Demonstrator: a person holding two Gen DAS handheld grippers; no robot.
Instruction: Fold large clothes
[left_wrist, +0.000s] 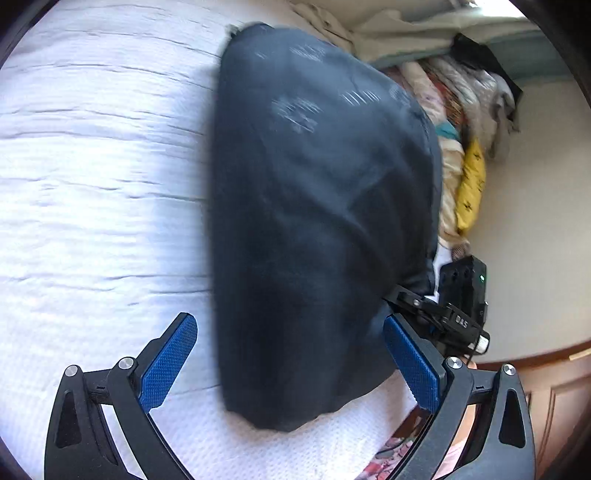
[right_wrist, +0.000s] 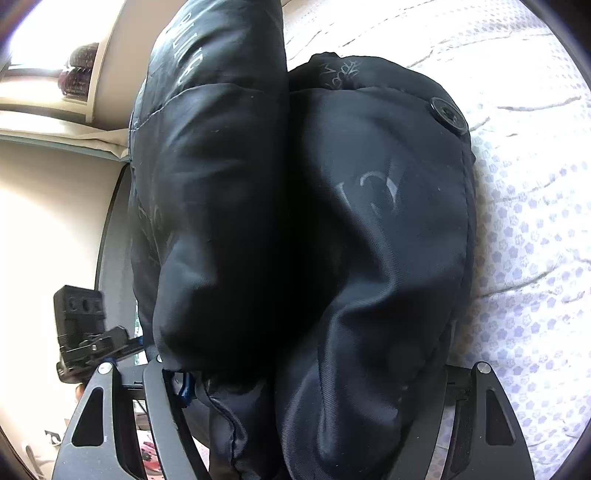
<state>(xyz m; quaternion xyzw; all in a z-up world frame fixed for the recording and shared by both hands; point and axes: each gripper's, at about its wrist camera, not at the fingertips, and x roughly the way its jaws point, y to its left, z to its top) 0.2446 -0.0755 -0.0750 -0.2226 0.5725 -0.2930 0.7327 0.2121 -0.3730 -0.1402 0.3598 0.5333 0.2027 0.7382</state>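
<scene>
A dark navy padded jacket (left_wrist: 317, 229) with faint printed marks lies folded on a white bedsheet (left_wrist: 92, 184). My left gripper (left_wrist: 291, 365) is open, its blue pads on either side of the jacket's near end. In the right wrist view the jacket (right_wrist: 295, 240) fills the frame, bunched into two thick folds with a black button (right_wrist: 448, 114) at upper right. My right gripper (right_wrist: 295, 398) has the fabric packed between its wide-spread arms and its pads are hidden. The right gripper also shows in the left wrist view (left_wrist: 458, 314), at the jacket's right edge.
A heap of mixed clothes (left_wrist: 454, 122) and a yellow item (left_wrist: 471, 184) lies along the bed's far side by a cream wall. A wooden cabinet (left_wrist: 554, 398) stands at lower right. A shelf with red items (right_wrist: 79, 70) shows at upper left.
</scene>
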